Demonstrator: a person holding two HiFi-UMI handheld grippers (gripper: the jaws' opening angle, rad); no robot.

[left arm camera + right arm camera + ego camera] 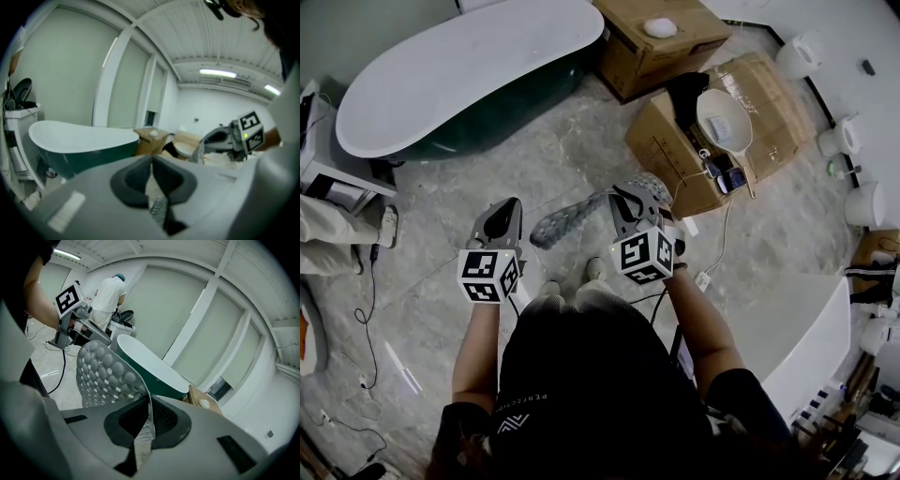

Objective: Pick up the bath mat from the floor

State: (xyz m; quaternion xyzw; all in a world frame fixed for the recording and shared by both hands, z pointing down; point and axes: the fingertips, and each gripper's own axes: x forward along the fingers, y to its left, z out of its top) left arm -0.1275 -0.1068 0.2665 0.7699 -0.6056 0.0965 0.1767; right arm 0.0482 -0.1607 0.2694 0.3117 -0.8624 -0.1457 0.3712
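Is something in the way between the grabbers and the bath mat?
No, nothing that shows. The left gripper and the right gripper each have their jaws shut on an edge of the bath mat. It hangs between them, up off the floor.

The bath mat (572, 217) is seen in grey, embossed with rounded bubbles and dotted with small pale square holes. Beyond the bath mat, the bathtub (459, 80) is coloured white inside and dark green outside. The floor (553, 150) beneath the bath mat is tiled in grey with faint marbled veining. The cardboard boxes (661, 141) right of the bath mat are brown. The left gripper (512, 202) and right gripper (617, 193) are bodied in grey, with black fingers (164, 420) and white cubes printed with black square markers.
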